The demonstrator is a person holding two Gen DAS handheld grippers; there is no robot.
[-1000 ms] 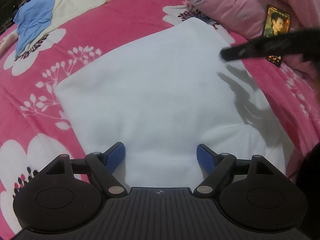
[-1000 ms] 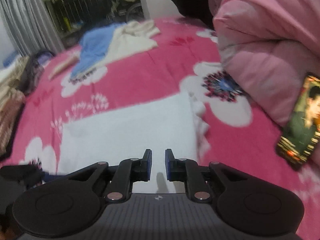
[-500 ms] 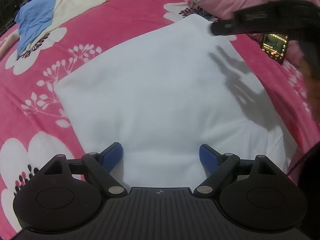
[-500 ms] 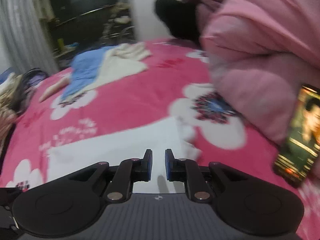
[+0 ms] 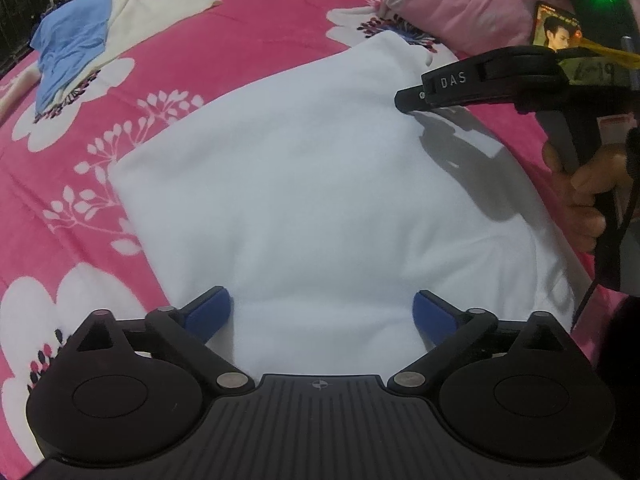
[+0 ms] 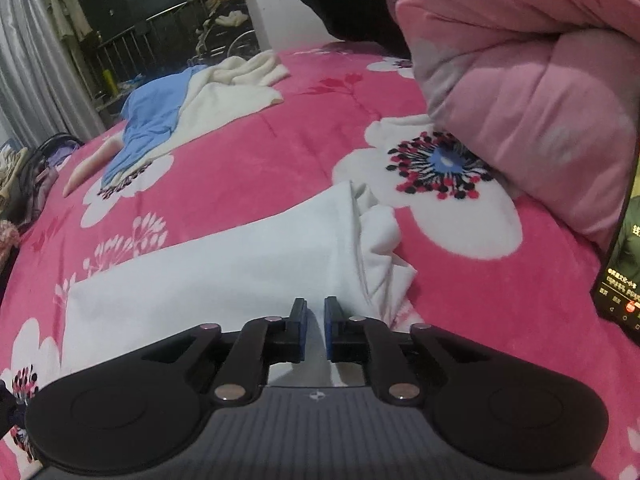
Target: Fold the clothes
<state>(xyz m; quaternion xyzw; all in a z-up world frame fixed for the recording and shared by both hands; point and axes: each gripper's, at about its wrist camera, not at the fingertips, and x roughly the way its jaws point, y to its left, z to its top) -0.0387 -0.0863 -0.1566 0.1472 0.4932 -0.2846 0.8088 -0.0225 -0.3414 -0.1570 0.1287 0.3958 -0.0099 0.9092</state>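
Observation:
A white garment (image 5: 312, 184) lies folded flat on the pink flowered bedspread (image 5: 240, 40). My left gripper (image 5: 320, 300) hovers over its near edge. Its jaws are opening wide, and its pads press on nothing. My right gripper (image 6: 315, 312) is almost shut, with only a narrow slit between the blue pads and nothing in it. It hangs above the white garment (image 6: 224, 268), close to the rumpled far right corner (image 6: 380, 248). In the left wrist view the right gripper (image 5: 408, 98) reaches in from the right, held by a hand (image 5: 584, 200).
A blue garment (image 5: 68, 48) and a cream garment (image 5: 140, 4) lie heaped at the far left of the bed. A bunched pink duvet (image 6: 520, 80) rises at the right. A lit phone (image 6: 624, 264) leans against it.
The left jaws have spread wider. The right gripper has come down toward the garment's far right corner, and its shadow on the cloth has shifted with it.

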